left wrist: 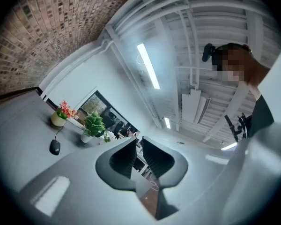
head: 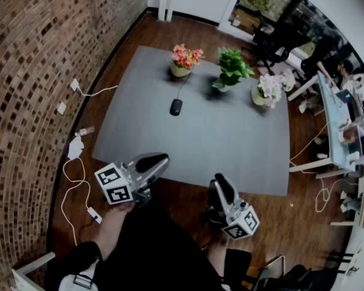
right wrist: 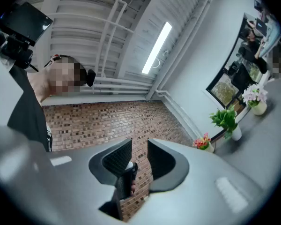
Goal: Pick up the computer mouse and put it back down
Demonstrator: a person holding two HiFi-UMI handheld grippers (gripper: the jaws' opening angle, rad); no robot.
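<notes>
left tongs (head: 160, 160) pinched together, right tongs (head: 222, 181) parted, empty; both tilt slightly upward (mouse (head: 176, 107) well apart)

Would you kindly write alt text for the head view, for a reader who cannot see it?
A black computer mouse lies untouched on a grey table, in front of three potted plants along the far edge. The left tool and right tool hover at the near edge, well short of it.

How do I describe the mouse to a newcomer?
Start at the grey table, with three flowerpots along its far edge. The computer mouse lies in front of the leftmost pot, the one with pink and orange flowers. It is the only flat black thing there, its cable running toward that pot.
</notes>
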